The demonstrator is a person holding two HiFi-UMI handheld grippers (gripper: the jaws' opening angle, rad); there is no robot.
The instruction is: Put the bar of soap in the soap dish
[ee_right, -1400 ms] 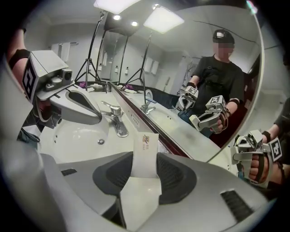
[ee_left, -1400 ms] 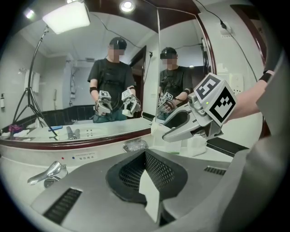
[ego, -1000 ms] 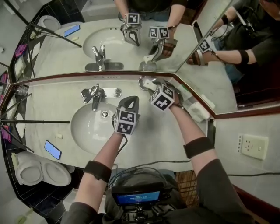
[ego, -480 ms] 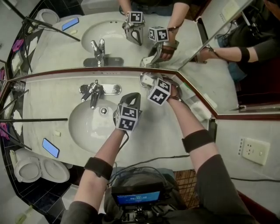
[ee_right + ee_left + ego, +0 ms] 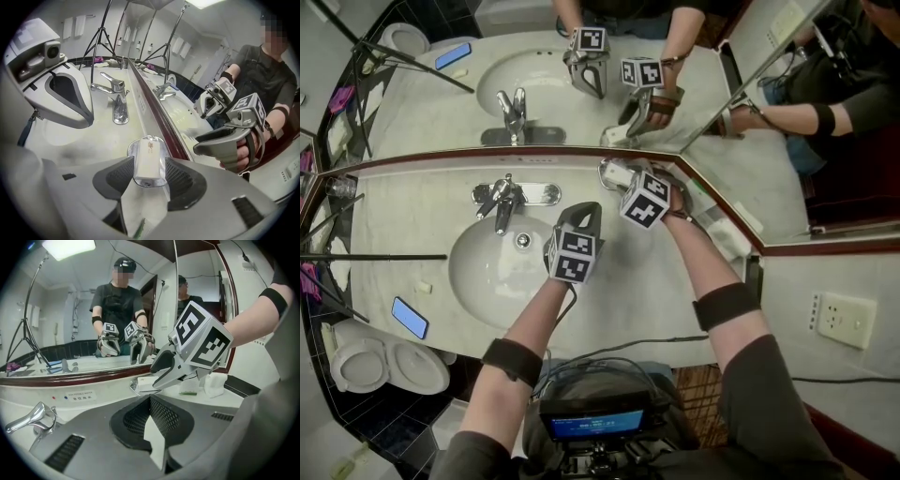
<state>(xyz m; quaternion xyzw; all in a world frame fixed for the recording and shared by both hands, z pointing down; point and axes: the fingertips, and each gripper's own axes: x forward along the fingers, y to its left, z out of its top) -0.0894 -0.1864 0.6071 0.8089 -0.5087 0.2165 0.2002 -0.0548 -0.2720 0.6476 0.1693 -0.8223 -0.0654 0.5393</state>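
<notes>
Soap bar (image 5: pixel 149 161) rests in the soap dish (image 5: pixel 131 150); my right gripper (image 5: pixel 150 174) has just been spreading to release it; left gripper (image 5: pixel 153 425) pressed together.

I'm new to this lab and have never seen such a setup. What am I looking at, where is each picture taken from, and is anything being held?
There is no robot here. A person holds a hand-worked two-jaw gripper in each hand, and the cubes with square markers are part of the grippers. The head view comes from a camera on the person's head, looking down at a bathroom counter with a sink, a faucet and a mirror. The two gripper views come from cameras riding on each gripper, looking along its jaws.

The right gripper is over the soap dish. The bar of soap lies in the dish between the jaws, which have just been opening and do not press it. The left gripper is shut and empty, by the sink's right rim. A phone lies at the counter's left end.
</notes>
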